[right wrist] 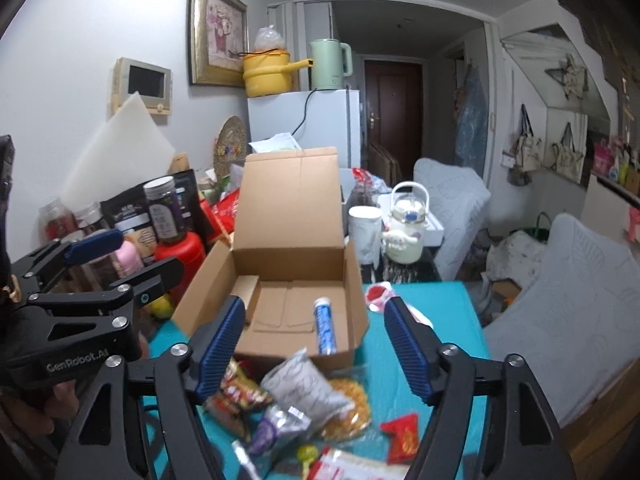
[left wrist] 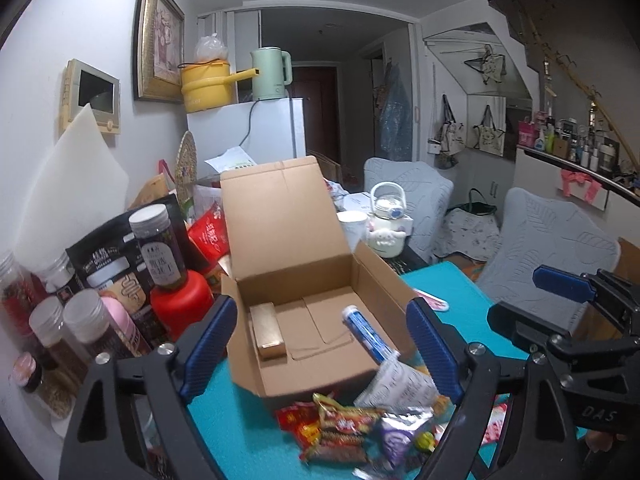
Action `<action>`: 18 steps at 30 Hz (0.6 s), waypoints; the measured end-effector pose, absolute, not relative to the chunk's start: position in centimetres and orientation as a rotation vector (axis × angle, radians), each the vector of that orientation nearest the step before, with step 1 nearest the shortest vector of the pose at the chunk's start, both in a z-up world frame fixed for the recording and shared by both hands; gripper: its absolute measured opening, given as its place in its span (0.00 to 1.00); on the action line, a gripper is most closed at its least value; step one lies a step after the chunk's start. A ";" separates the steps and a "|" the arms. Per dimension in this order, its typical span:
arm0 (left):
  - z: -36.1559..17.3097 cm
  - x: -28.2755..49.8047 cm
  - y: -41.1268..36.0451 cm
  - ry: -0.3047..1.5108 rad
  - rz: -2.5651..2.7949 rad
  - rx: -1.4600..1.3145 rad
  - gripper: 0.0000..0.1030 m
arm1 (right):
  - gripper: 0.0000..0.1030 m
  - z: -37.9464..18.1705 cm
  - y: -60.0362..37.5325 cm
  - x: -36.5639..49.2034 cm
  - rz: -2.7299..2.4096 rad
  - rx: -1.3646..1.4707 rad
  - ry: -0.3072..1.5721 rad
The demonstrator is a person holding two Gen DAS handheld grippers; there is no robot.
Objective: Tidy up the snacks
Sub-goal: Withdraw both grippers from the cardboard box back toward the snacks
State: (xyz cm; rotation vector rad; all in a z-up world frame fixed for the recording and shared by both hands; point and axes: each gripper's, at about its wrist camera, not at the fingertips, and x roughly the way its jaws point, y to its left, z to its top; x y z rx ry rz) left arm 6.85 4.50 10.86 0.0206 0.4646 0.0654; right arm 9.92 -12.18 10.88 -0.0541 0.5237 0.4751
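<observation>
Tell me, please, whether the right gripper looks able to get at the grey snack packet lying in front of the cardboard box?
Probably yes: the right gripper is open and empty, and the grey snack packet lies on top of the pile just below its fingers, outside the cardboard box, with nothing covering it.

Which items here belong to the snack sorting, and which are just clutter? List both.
Job:
cardboard box, open
blue tube and gold pack inside it
loose snack packets on the teal table

Clutter:
jars
red canister
white mug
kettle-shaped bottle
green kettle
yellow pot
</observation>
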 end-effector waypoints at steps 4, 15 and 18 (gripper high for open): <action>10.3 5.2 3.6 0.471 0.043 0.032 0.85 | 0.77 10.2 -13.1 7.9 0.462 -0.050 0.528; 7.6 2.5 2.1 0.547 -0.046 -0.002 0.85 | 0.77 8.0 -14.9 4.0 0.434 -0.036 0.550; 6.5 1.7 1.7 0.548 -0.065 -0.013 0.85 | 0.77 7.0 -15.5 3.3 0.421 -0.026 0.564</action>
